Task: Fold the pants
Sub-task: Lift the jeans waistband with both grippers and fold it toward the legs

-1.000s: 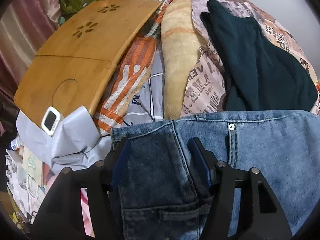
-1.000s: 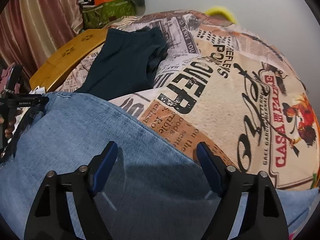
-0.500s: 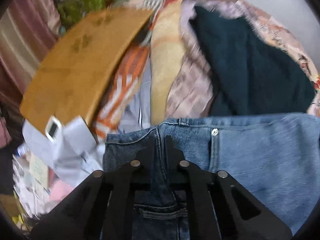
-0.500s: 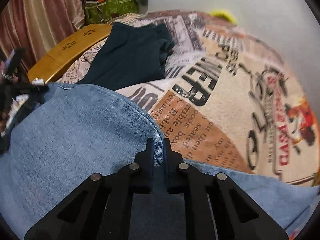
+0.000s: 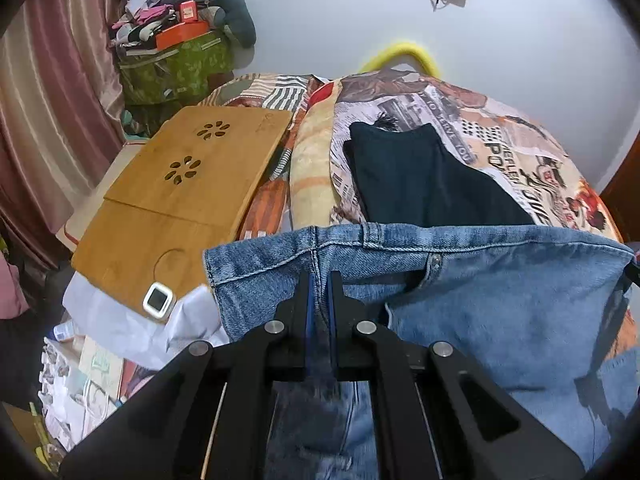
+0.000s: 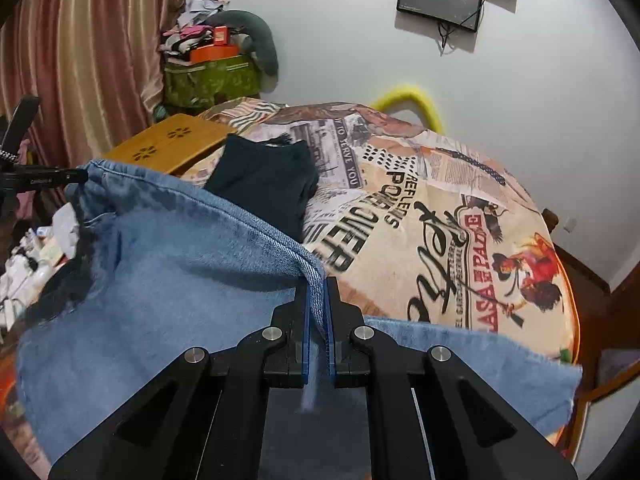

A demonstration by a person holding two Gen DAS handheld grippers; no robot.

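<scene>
Blue jeans [image 5: 500, 300] hang lifted over the bed, held at two spots. My left gripper [image 5: 319, 280] is shut on the waistband near a side seam, with denim pinched between its blue pads. My right gripper [image 6: 317, 286] is shut on a folded edge of the jeans [image 6: 168, 264], whose fabric drapes down to the left and right of it. At the left edge of the right wrist view, the other gripper's black tip [image 6: 44, 178] meets the far corner of the denim.
A dark teal folded garment [image 5: 424, 184] lies on the printed bedspread [image 6: 460, 216] behind the jeans. A bamboo lap tray [image 5: 176, 196] with a small white device [image 5: 158, 300] rests at the left. Clutter, a green bag [image 6: 208, 80] and curtains stand at the left; a white wall behind.
Both grippers went from open to shut on the jeans, then rose with the denim. The bed and wall now show farther away, and the fabric hangs off the bedspread.
</scene>
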